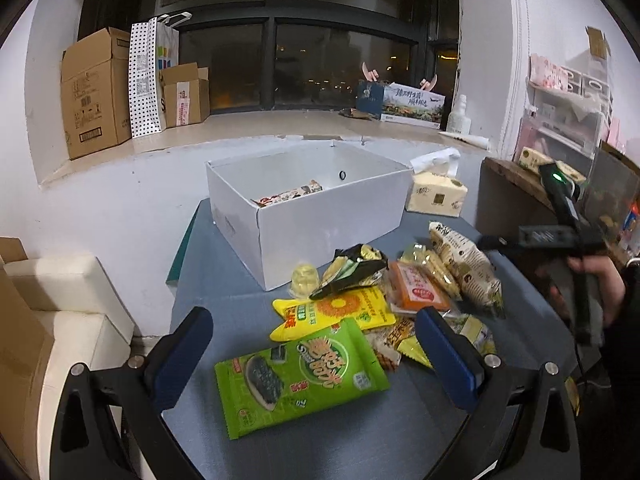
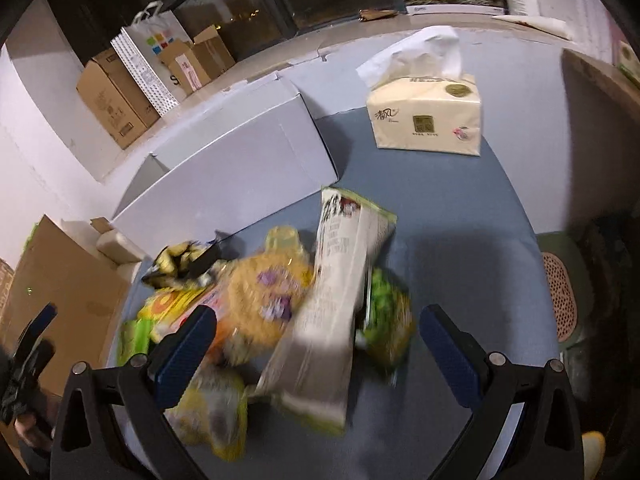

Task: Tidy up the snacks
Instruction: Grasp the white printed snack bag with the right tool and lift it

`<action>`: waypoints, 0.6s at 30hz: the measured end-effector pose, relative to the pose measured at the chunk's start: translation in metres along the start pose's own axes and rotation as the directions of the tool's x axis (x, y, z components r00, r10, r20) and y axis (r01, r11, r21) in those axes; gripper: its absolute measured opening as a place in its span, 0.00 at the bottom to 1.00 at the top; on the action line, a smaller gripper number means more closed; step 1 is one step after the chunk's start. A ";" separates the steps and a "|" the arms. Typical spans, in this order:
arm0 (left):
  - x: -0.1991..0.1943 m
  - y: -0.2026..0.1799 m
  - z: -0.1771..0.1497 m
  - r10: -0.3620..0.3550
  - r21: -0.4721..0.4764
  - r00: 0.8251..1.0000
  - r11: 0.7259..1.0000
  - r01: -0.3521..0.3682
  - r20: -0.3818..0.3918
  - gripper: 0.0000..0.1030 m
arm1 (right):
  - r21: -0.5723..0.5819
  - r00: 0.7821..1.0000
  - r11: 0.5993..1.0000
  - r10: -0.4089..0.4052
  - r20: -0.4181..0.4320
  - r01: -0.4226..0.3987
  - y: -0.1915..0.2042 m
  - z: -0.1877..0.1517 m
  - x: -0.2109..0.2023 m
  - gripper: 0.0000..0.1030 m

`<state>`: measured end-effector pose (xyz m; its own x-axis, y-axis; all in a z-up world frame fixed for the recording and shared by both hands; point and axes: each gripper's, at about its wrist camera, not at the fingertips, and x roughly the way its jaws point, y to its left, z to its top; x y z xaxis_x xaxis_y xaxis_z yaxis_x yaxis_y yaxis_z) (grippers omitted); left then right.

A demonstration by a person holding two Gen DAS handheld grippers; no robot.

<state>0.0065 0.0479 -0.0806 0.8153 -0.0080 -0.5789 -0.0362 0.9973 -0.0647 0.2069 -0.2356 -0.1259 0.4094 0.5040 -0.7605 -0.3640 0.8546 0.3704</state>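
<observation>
A pile of snack packets lies on the blue-grey table [image 1: 340, 432]. Nearest my open left gripper [image 1: 316, 354] is a green seaweed-snack bag [image 1: 300, 376], lying between its fingers but untouched. Behind it are a yellow sunflower-seed bag [image 1: 340, 312], an orange packet [image 1: 418, 290] and a long cream packet [image 1: 464, 260]. The open white box [image 1: 316, 216] behind holds one snack bar [image 1: 288, 196]. My right gripper [image 2: 318, 354] is open above the pile, over the long cream packet [image 2: 336, 292] and a blurred yellow bag [image 2: 260, 292]. From the left wrist view the right gripper [image 1: 560, 240] is in a hand at the right.
A tissue pack [image 1: 436, 194] [image 2: 426, 118] stands right of the box. Cardboard boxes [image 1: 94, 92] and a paper bag [image 1: 150, 76] sit on the window ledge. A white seat [image 1: 60, 312] is to the left of the table, shelving [image 1: 568, 120] to the right.
</observation>
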 end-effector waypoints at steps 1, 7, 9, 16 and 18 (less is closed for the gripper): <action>0.000 0.000 -0.002 -0.001 0.002 1.000 1.000 0.001 -0.003 1.00 | -0.001 1.000 1.000 -0.008 -0.007 0.008 -0.001 0.006 0.008 1.00; 0.005 0.000 -0.010 0.010 0.054 0.999 0.998 -0.008 -0.033 1.00 | 0.039 0.997 0.999 -0.027 -0.074 0.030 -0.013 0.030 0.053 0.86; 0.006 0.003 -0.012 -0.012 0.054 0.999 0.998 0.015 -0.043 1.00 | 0.027 0.991 0.998 -0.059 -0.121 0.062 -0.014 0.031 0.069 0.42; 0.012 0.000 -0.018 -0.066 0.123 0.995 0.990 0.074 -0.070 1.00 | -0.067 0.995 0.996 -0.065 -0.078 0.060 -0.002 0.028 0.060 0.39; 0.013 -0.004 -0.020 -0.077 0.188 0.994 0.978 0.091 -0.079 1.00 | -0.052 0.997 0.998 -0.047 -0.057 0.045 -0.002 0.027 0.049 0.39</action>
<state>0.0058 0.0426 -0.1040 0.7672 -0.0905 -0.6350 0.1473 0.9884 0.0370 0.2503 -0.2091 -0.1493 0.3782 0.4550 -0.8062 -0.3880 0.8686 0.3082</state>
